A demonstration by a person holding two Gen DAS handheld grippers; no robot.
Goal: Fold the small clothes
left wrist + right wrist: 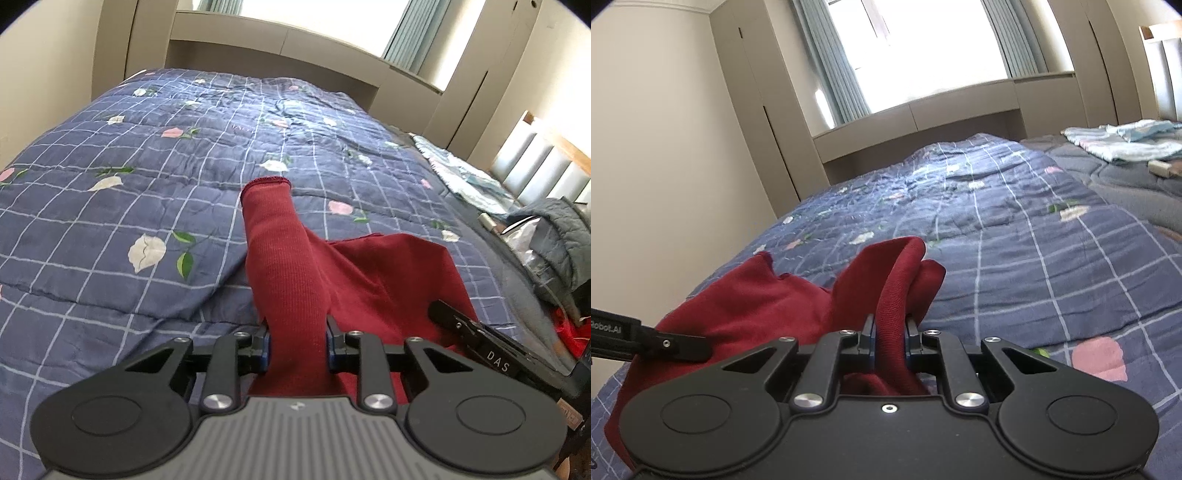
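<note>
left gripper (297,343) clamping dark red garment's ribbed sleeve (284,258), right gripper (890,341) pinching probably its ribbed hem (894,295), floral quilt (110,206) at 12 o'clock

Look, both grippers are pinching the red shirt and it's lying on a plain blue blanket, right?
Nearly. Both the left gripper and the right gripper do pinch the red shirt, but the blue blanket isn't plain: the left wrist view shows white grid lines and pink and white flowers on it.

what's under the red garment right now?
The blue floral quilt lies under the red garment wherever its edges show. Whatever sits beneath its spread middle is covered. Left gripper and right gripper each pinch a part.
</note>
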